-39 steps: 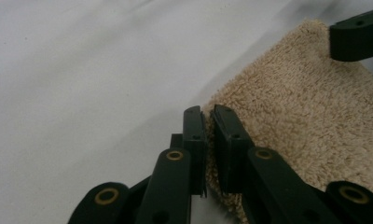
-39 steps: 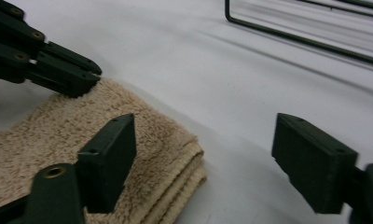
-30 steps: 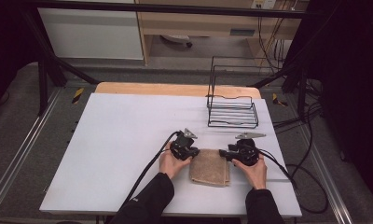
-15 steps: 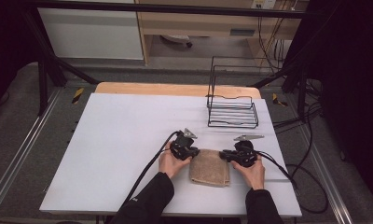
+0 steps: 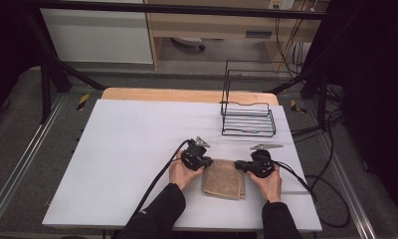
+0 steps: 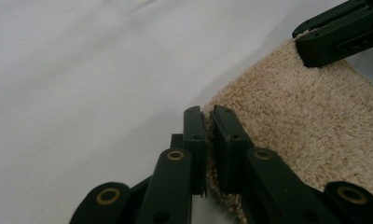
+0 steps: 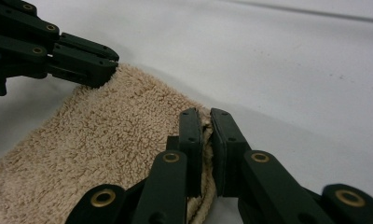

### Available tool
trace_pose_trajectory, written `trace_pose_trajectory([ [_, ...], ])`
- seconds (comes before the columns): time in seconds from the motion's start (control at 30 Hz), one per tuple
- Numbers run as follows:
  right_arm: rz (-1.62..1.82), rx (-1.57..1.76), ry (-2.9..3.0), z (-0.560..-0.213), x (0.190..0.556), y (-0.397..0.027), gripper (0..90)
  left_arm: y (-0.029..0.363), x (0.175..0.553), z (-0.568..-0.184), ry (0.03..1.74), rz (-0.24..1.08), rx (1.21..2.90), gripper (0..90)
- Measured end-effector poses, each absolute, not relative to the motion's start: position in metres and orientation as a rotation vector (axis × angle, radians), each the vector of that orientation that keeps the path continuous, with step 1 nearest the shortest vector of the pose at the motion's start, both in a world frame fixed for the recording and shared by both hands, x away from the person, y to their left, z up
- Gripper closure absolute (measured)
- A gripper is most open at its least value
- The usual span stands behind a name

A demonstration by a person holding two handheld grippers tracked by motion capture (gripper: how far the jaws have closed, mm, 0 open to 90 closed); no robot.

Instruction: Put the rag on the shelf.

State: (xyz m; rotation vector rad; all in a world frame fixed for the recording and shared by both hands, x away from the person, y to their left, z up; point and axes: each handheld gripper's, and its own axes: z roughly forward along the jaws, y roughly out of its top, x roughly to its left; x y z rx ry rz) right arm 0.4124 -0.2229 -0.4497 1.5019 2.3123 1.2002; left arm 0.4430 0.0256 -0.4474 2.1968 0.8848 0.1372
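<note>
Folded beige towel point(image 5: 224, 179) lies flat on the white table point(image 5: 127, 149), near the front edge, a bit right of the middle – one towel, folded into a small rectangle with several layers showing at its edge in the right gripper view

Left gripper point(image 5: 203, 160) is at the towel's far-left corner, right gripper point(image 5: 241, 165) at its far-right corner, both coming in from the sides and pointing toward each other

What changed: a second ago the right gripper's jaws stood partly apart around the corner; they have just been closing and now pinch the towel point(image 7: 105, 158) edge, terry squeezed between the pads, right gripper point(image 7: 207, 119). The left gripper's jaws point(image 6: 208, 114) were already nearly closed and are the same now – clamped on the towel point(image 6: 306, 126) corner with only cloth thickness between them. Neither hand has shifted and the towel has not moved on the table

Meaning: both far corners look secured, so the grasp step seems done and the towel is ready to be lifted or unfolded – nothing raised yet, it sits flat

Counts: one towel, two grippers, two hands, one black wire rack point(image 5: 248, 112) near the table's far-right corner, well apart from the towel, one table
</note>
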Motion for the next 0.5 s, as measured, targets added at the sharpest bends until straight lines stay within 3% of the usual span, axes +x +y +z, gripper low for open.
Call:
trace_pose_trajectory([
  [0.5,1.316,1.447,2.252,-0.434,0.402,-0.225,84.1,0.040,0.433,-0.433,0.830,0.152,2.114,85.1],
])
